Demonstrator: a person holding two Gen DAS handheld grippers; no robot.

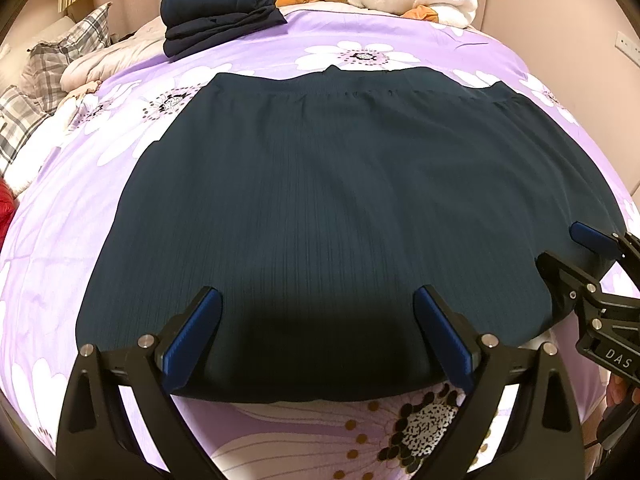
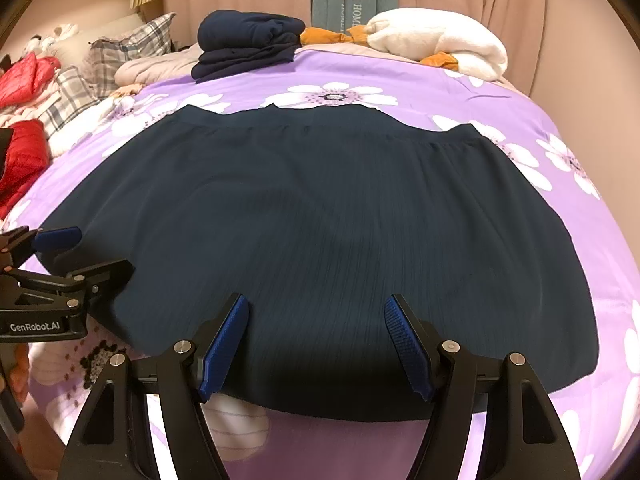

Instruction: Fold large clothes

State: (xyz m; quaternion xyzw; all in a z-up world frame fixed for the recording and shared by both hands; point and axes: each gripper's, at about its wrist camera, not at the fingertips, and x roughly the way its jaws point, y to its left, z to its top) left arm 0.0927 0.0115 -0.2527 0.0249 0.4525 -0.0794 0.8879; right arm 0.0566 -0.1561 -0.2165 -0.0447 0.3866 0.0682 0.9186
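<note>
A dark pleated skirt [image 1: 320, 208] is laid flat, unfolded, before a folded navy stack [image 1: 220, 16]. The left gripper [image 1: 316, 336] and right gripper [image 2: 316, 344] are held spread over its near hem, nothing pinched; all folding is judged left.

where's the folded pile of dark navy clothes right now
The folded pile of dark navy clothes sits at the far edge of the purple floral bedsheet, upper left in both views, beyond the spread dark pleated skirt.

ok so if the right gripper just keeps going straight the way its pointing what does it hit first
Most likely the dark skirt spread flat on the floral bedspread. The right gripper tilts down at it with open jaws over the near hem, nothing between them. The exact contact point is unclear.
</note>
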